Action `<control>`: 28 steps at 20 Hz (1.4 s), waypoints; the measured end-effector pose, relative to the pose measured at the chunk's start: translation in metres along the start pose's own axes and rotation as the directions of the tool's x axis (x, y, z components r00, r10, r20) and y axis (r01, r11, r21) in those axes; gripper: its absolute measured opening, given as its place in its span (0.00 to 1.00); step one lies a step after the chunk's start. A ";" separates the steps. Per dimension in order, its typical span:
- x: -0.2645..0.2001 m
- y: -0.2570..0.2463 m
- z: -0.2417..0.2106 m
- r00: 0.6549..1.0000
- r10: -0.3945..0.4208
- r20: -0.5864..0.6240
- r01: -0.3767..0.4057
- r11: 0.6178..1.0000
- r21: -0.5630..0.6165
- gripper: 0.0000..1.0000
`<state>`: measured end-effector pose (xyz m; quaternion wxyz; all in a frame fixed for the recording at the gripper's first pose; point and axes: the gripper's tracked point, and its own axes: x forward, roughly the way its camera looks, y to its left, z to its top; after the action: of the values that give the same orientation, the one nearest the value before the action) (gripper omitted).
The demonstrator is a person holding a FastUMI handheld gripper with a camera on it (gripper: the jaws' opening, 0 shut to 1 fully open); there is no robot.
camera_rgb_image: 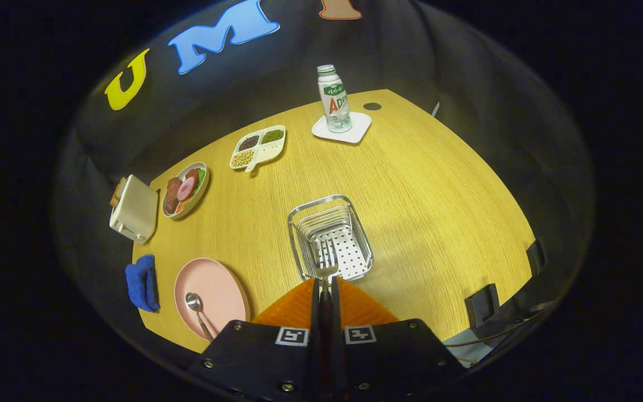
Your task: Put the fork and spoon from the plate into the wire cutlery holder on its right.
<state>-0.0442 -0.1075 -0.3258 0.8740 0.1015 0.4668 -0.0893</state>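
Clamping fork, hand-held gripper above wire cutlery holder; spoon on plate left.

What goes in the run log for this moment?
hand-held gripper: shut on fork | fork: over wire cutlery holder | spoon: on pink plate

- Staged booth, dressed as a dining spot: black cloth wall behind a wooden table.
- Toaster, food plate, bottle laid out.
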 end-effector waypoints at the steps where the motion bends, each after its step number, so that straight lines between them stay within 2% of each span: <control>1: -0.001 -0.002 0.001 1.000 -0.005 0.002 0.005 1.000 -0.002 0.09; 3: -0.005 0.003 0.006 1.000 0.008 0.018 -0.008 1.000 0.004 0.16; 5: -0.007 0.005 0.012 0.999 0.015 0.044 -0.015 1.000 0.010 0.59; 8: -0.013 0.004 0.017 0.998 0.012 0.069 -0.013 1.000 0.009 0.99; 15: -0.025 0.025 0.030 0.991 0.030 0.128 -0.024 0.998 -0.054 0.99; 24: -0.037 0.103 0.042 0.972 0.164 0.168 -0.131 0.973 -0.189 0.99; 28: -0.031 0.137 0.031 0.966 0.215 0.144 -0.175 0.953 -0.247 0.99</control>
<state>-0.0023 0.0182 -0.2703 0.9208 0.0367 0.3857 0.0446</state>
